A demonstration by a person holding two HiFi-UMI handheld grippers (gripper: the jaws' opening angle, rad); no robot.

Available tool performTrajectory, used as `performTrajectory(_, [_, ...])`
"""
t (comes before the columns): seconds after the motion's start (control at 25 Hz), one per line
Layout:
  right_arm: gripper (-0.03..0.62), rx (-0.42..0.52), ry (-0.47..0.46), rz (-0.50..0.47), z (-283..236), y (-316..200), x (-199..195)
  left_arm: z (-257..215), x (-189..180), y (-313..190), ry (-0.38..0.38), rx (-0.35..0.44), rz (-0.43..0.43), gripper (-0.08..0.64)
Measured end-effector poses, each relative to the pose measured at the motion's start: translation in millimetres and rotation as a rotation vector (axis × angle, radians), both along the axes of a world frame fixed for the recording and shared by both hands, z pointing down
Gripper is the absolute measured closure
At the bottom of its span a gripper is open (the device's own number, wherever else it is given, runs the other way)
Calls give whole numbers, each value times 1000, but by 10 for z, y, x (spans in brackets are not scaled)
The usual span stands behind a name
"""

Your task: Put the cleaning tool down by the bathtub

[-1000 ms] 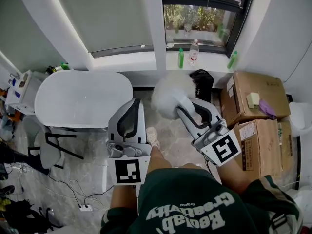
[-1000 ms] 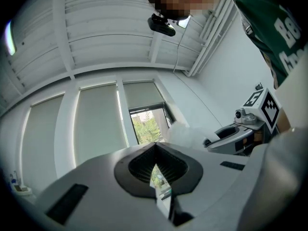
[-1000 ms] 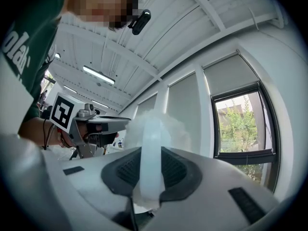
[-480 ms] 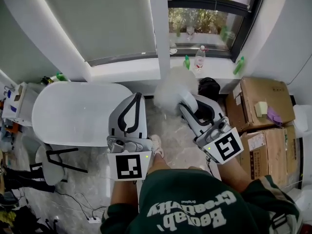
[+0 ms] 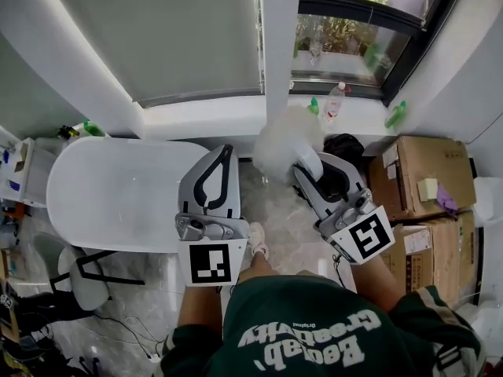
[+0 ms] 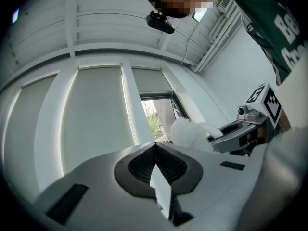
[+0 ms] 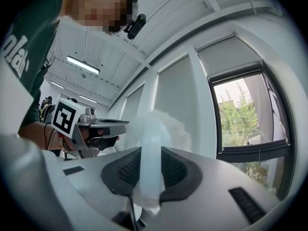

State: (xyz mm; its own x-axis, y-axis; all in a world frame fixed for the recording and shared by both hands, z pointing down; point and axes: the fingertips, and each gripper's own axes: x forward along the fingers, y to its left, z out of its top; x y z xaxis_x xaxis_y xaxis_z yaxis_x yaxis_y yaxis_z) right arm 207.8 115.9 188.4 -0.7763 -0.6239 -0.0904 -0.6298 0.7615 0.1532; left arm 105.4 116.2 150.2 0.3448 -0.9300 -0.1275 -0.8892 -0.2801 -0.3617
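Note:
A fluffy white duster (image 5: 285,146) is the cleaning tool; its pale handle (image 7: 151,162) runs between the jaws of my right gripper (image 5: 309,166), which is shut on it. The fluffy head (image 7: 161,127) stands above the jaws, in the air over the floor. The white oval bathtub (image 5: 110,191) lies to the left below the window wall. My left gripper (image 5: 228,149) is held over the tub's right end, jaws shut together (image 6: 155,147) with nothing in them. From the left gripper view the duster (image 6: 191,134) shows to the right.
Cardboard boxes (image 5: 428,183) are stacked at the right. Bottles (image 5: 336,100) stand on the window sill, and a black bag (image 5: 344,146) sits below it. A chair (image 5: 75,277) is at the lower left. The person's foot (image 5: 256,238) rests on the marble floor.
Both grippers and the duster have edged forward toward the window wall and the tub's end. The right grip on the handle is unchanged, and the left jaws stay shut.

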Motion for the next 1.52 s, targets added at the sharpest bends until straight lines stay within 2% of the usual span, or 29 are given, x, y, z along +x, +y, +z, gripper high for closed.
performTrajectory(0.44, [499,-33,12,11,36,-841,-582,19,-621,-868,8,-17,2,555])
performTrajectory(0.72, [499,-57,31,72,43,-1408,-869,26,-915,-1443,16,-29,43,555])
performTrajectory(1.12, [499,-62,54,63,141,-1778,-1074,111,-1125,-1858,42,-34,21,555])
performTrajectory(1.52, [499,-74,33,-18,211,-2139,-1060,196,-1101,-2168,-9,-46,-56,555])
